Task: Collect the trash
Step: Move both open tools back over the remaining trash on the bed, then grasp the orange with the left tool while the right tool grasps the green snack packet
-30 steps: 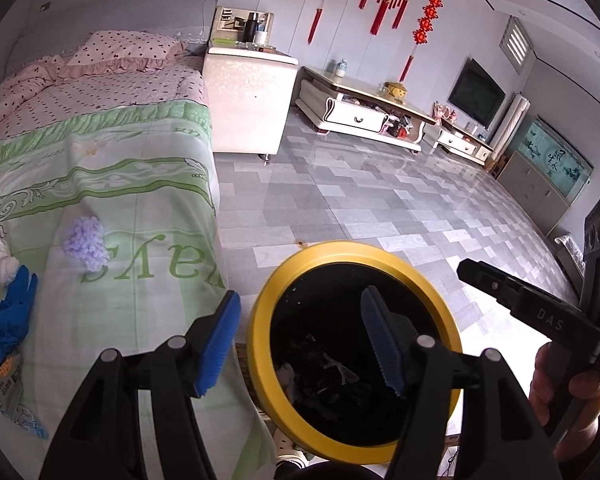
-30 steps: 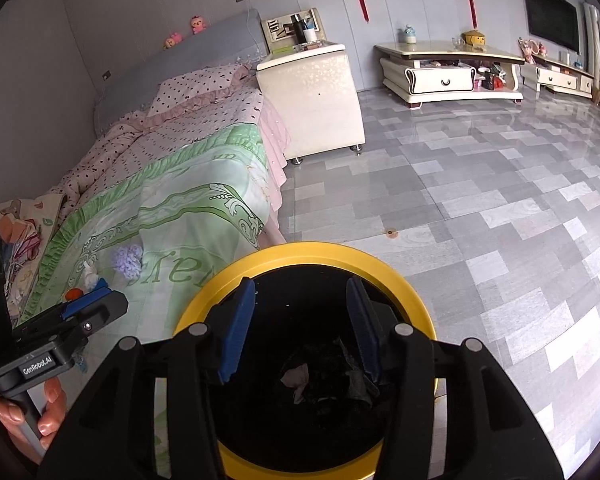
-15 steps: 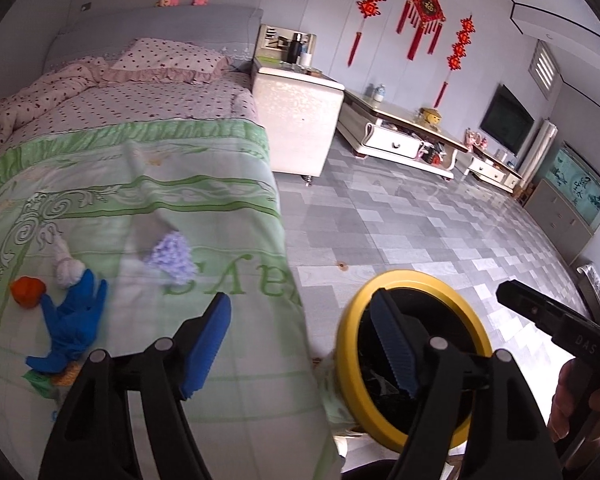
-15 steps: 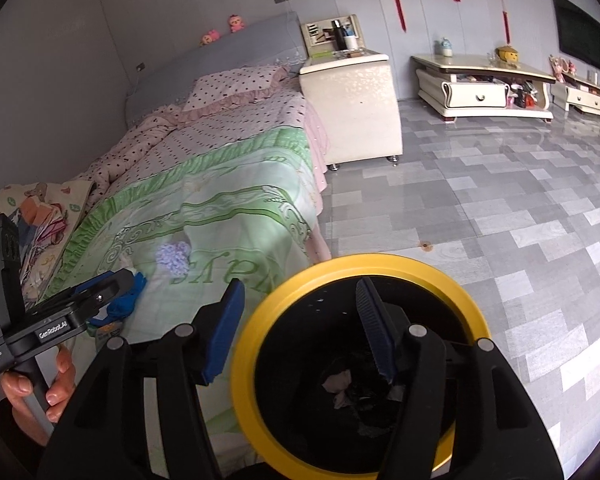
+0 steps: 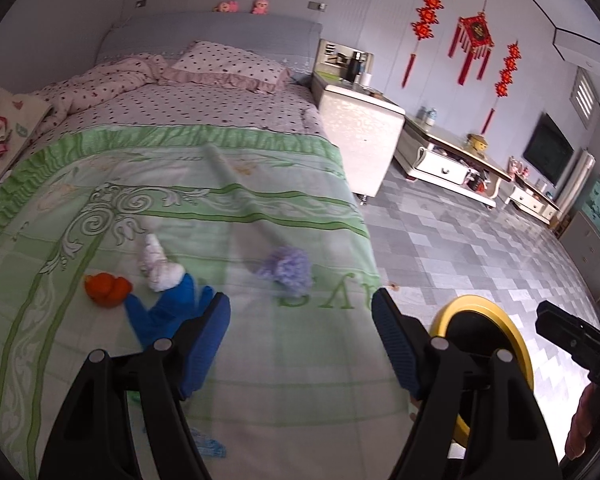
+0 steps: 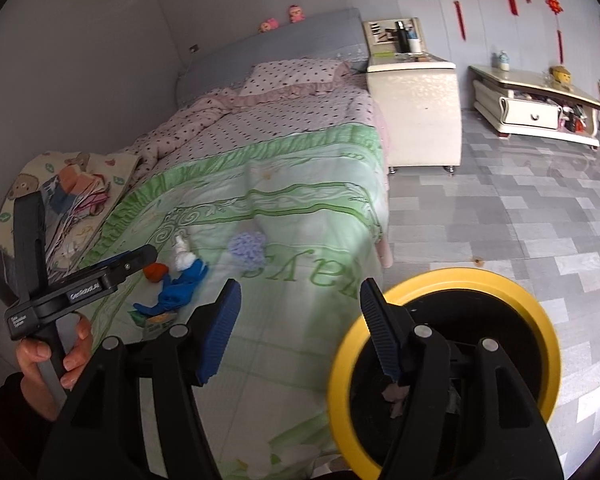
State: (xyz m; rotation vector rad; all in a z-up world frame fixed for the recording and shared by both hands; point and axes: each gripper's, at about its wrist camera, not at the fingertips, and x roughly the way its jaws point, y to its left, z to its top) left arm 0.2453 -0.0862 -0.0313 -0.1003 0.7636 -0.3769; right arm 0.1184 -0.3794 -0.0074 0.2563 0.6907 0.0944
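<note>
Glossy floor tiles (matt cloth bedspread)

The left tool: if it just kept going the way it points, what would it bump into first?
Probably the green bedspread itself. The left tool stands open and empty, tilted down at the bed, with the purple fluffy ball just ahead between its fingers, so it may touch that first; depth is hard to judge.

Green bedspread carries blue glove, purple pompom, orange scrap.

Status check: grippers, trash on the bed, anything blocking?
Left gripper and right gripper open, empty. Purple wad, blue glove, orange scrap on bed. Bin alongside. Nothing blocking.
</note>
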